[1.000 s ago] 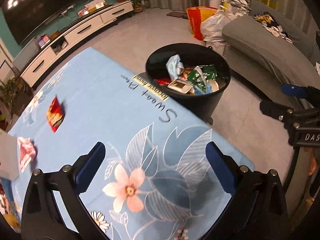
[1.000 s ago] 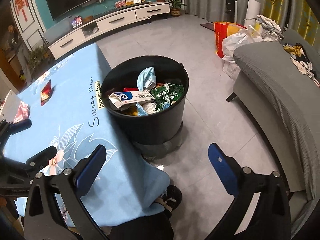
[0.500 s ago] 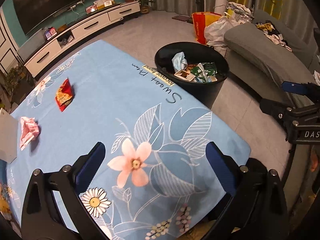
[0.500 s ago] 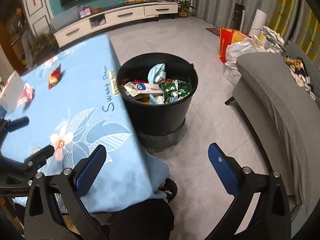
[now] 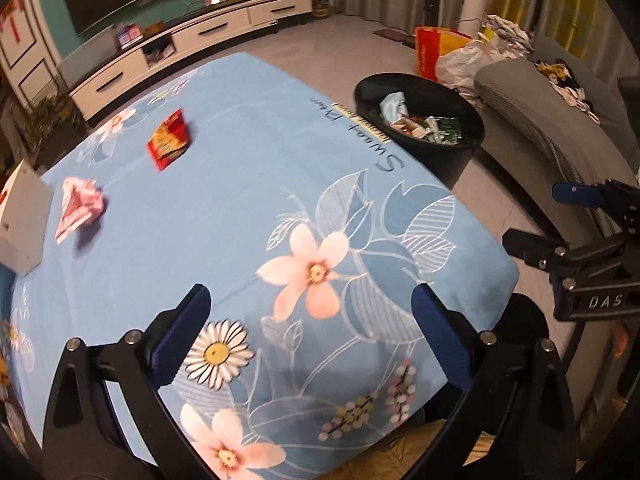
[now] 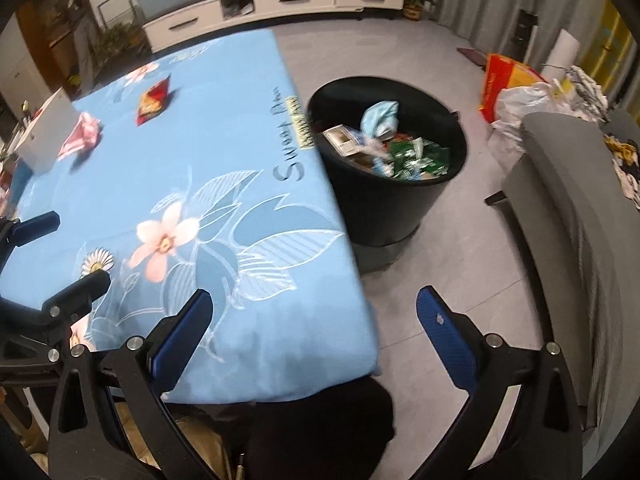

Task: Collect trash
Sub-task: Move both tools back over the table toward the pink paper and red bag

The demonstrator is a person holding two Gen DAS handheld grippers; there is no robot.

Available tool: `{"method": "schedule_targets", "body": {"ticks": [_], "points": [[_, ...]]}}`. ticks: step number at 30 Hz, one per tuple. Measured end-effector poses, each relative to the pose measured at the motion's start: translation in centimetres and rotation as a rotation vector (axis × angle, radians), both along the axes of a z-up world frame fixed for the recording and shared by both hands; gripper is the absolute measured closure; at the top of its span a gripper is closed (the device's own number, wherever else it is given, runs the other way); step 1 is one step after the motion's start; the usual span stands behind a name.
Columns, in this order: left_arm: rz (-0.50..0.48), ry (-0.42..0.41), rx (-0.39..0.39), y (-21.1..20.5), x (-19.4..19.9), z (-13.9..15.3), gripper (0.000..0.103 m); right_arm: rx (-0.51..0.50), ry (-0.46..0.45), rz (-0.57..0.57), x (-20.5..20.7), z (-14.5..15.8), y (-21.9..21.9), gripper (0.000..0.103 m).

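Observation:
A red snack wrapper (image 5: pixel 169 139) and a crumpled pink wrapper (image 5: pixel 79 205) lie on the far left of the blue floral tablecloth (image 5: pixel 224 216); both also show in the right wrist view, the red wrapper (image 6: pixel 153 98) and the pink wrapper (image 6: pixel 81 135). A black bin (image 5: pixel 424 148) holding trash stands on the floor off the table's right edge, also seen in the right wrist view (image 6: pixel 394 196). My left gripper (image 5: pixel 308 332) is open and empty above the table's near end. My right gripper (image 6: pixel 312 330) is open and empty over the table's near right corner.
A white box (image 5: pixel 20 220) sits at the table's left edge. A grey sofa (image 6: pixel 580 216) stands right of the bin. Bags (image 6: pixel 516 88) lie on the floor beyond it. A white TV cabinet (image 5: pixel 192 40) lines the far wall.
Both grippers have pulled back from the bin toward the table's near end and turned left, so more of the table and both wrappers show. Both stay open and empty.

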State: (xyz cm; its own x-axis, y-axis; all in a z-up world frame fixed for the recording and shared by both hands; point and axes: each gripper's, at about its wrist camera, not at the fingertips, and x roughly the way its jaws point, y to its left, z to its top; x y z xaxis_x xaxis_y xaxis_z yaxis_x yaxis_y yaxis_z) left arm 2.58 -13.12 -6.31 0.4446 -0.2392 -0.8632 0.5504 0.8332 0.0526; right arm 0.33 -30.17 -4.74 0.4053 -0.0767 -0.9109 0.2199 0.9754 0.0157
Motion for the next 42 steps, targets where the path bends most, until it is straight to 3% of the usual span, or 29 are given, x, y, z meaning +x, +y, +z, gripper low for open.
{"method": "schedule_targets", "body": {"ticks": [8,11,17,29,42], "points": [[0.11,0.079,-0.046,3.9,0.9,-0.3,0.003,0.088,0.08,0.041,1.6,-0.9,2.2,0.003],[0.165,0.099,-0.027,5.0,1.5,-0.7,0.003,0.098,0.106,0.058,2.3,-1.0,3.0,0.003],[0.276,0.217,-0.064,8.1,3.3,-2.1,0.003,0.132,0.127,0.102,4.3,-1.1,4.3,0.003],[0.415,0.229,-0.011,13.1,6.9,-2.9,0.003,0.096,0.189,0.218,10.4,-2.2,8.0,0.003],[0.548,0.228,0.025,19.6,15.0,-1.8,0.003,0.058,0.203,0.29,18.4,-2.3,11.3,0.003]]}}
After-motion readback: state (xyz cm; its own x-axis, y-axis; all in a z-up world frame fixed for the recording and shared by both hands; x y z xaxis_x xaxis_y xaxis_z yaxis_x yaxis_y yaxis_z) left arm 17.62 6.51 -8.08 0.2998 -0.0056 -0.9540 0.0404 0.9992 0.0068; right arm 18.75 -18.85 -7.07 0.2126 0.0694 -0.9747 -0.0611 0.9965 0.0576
